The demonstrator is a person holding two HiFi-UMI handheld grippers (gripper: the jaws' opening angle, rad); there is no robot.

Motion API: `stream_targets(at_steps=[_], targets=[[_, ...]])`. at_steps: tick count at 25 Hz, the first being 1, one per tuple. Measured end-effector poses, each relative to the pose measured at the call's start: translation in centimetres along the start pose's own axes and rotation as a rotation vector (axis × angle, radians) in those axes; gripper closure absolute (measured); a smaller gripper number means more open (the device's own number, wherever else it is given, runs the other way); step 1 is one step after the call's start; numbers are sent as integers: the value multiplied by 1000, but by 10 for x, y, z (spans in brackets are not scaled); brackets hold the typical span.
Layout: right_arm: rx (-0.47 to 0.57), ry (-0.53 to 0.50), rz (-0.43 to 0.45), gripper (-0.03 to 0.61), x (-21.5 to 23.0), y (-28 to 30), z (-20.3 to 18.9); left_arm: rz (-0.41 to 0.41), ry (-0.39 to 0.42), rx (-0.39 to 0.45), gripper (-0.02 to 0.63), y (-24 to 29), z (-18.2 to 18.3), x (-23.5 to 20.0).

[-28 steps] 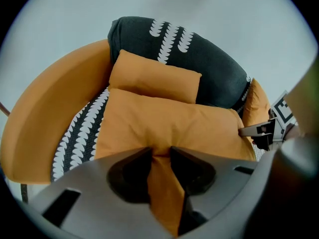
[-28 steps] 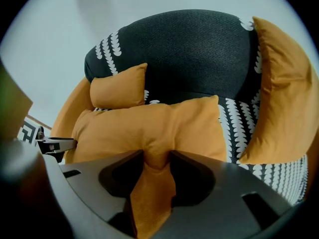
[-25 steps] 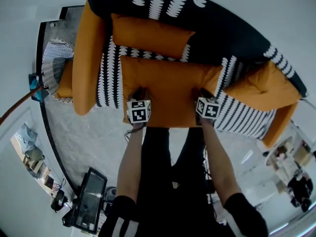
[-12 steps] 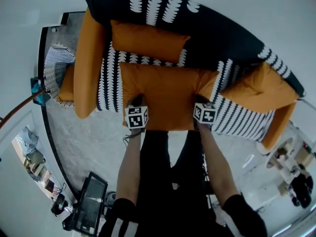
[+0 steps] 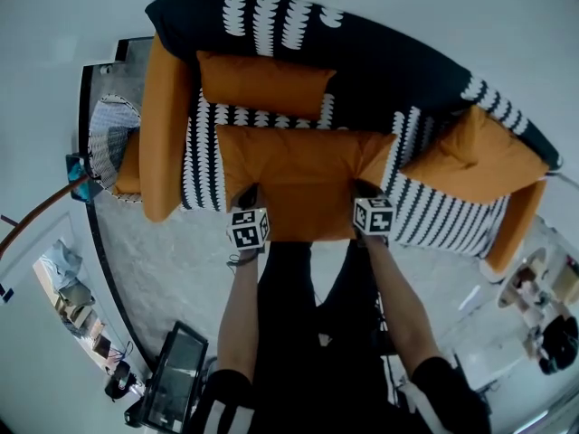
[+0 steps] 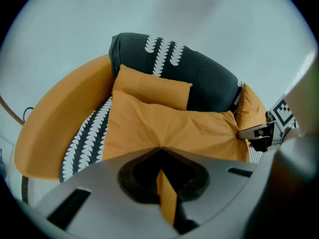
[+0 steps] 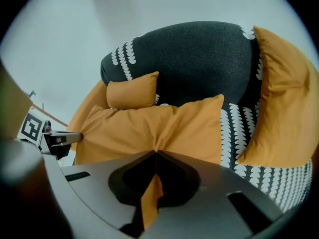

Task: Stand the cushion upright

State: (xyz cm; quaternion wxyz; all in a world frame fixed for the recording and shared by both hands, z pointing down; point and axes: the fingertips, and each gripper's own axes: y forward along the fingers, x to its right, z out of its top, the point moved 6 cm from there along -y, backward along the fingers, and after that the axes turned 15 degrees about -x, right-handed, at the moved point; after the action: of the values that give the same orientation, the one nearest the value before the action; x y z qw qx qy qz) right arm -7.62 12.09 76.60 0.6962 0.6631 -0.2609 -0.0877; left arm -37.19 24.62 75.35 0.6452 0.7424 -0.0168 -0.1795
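Observation:
A large orange cushion lies flat on the seat of a black-and-white patterned sofa. My left gripper pinches the front left edge of the cushion. Its jaws have just been closing and a fold of orange fabric shows between them. At the front right edge, my right gripper has done the same. An orange fold of the cushion is clamped in that gripper. Each gripper view shows the other gripper at the cushion's far corner.
A small orange cushion leans against the sofa back. Another orange cushion rests at the right end, and an orange armrest runs along the left. A wicker basket stands beyond that armrest. The person's legs are at the seat's front.
Both grippers have closed on the cushion's front edge and lifted a little, drawing slightly back toward the person. The cushion's front edge is bunched at both grips.

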Motion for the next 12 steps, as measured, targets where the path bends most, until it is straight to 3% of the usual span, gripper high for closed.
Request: stream_targets(at_steps=[7,12], targets=[[18,-4,29,580,4,-19,-16,25,35,49,612,-24,3,17],[91,5,48,580,13,-44,-19,26,89,95,612,-41,17,35]])
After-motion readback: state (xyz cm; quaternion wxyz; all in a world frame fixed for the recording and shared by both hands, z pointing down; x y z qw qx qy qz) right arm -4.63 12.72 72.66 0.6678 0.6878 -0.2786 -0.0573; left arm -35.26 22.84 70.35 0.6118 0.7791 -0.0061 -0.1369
